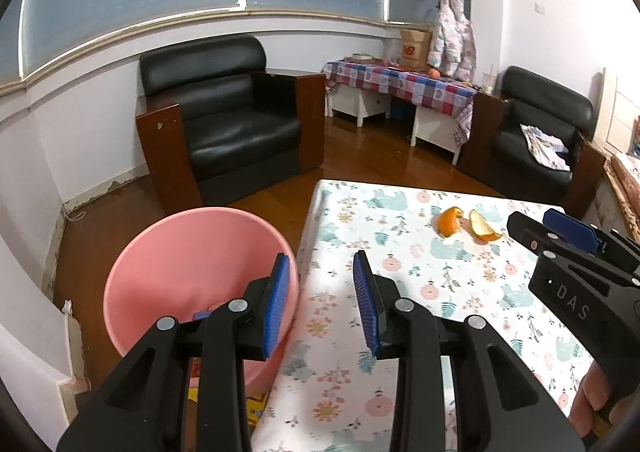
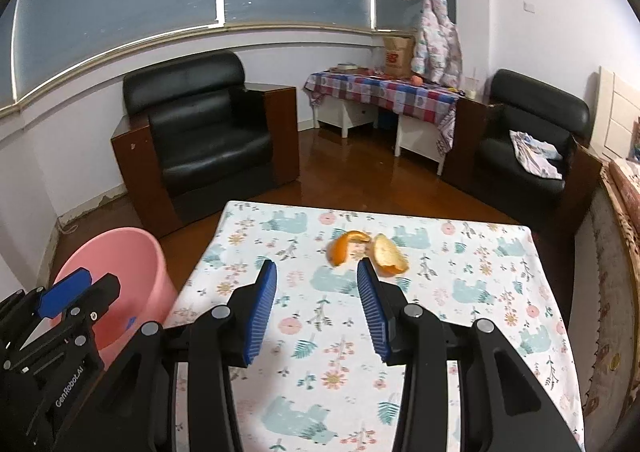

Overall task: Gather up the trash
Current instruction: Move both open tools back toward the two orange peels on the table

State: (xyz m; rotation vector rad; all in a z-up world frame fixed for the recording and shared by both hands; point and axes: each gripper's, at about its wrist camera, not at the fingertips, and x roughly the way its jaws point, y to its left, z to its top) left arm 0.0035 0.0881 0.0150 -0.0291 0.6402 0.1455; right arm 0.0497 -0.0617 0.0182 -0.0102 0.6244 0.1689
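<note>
Two orange peels (image 2: 366, 250) on tablecloth (image 2: 460, 312)

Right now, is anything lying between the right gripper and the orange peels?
No. In the right wrist view, only bare patterned tablecloth separates the open right gripper from the two orange peels.

both grippers, the left gripper (image 1: 320, 296) and the right gripper (image 2: 316, 300), are black with ribbed blue pads (image 1: 276, 304) and silver pivot screws; white "das" lettering marks the housing at right of frame, "cenrobot.ai" at lower left.
</note>
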